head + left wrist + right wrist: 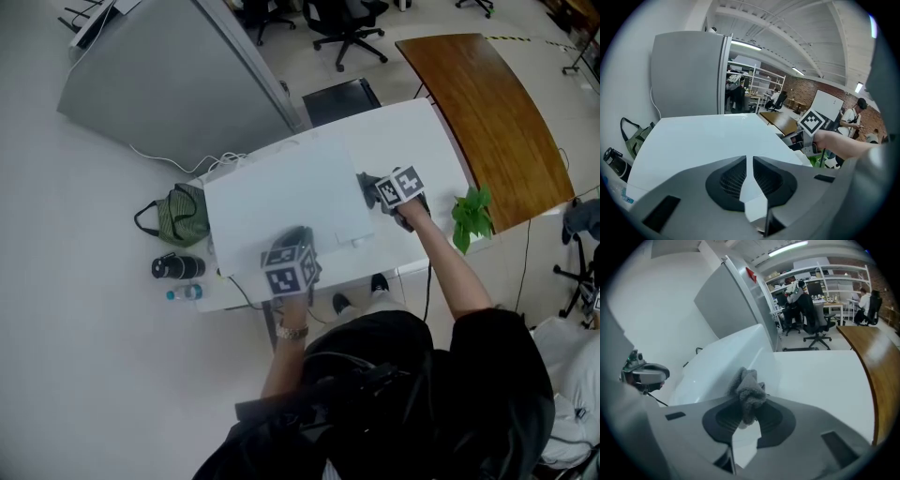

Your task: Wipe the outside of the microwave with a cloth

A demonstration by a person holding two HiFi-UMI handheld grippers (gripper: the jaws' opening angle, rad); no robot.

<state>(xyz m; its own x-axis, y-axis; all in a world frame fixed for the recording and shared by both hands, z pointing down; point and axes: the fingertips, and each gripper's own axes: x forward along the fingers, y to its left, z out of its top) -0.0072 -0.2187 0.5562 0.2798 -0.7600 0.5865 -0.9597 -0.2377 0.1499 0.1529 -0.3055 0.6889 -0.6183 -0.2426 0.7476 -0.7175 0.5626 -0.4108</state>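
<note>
"State of the left gripper (749,161)?"
"Jaws pressed together, nothing between them, above the white microwave's (281,202) top."
"And the right gripper (748,414)?"
"Jaws pinching the grey cloth (749,389) at the microwave's right side, over the desk (412,131)."

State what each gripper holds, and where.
The right gripper pinches the grey cloth by a bunched fold; the left gripper holds nothing, jaws together.

Nothing legible shows: the small red sign (750,274) on the grey partition (726,301) is too small to read.
</note>
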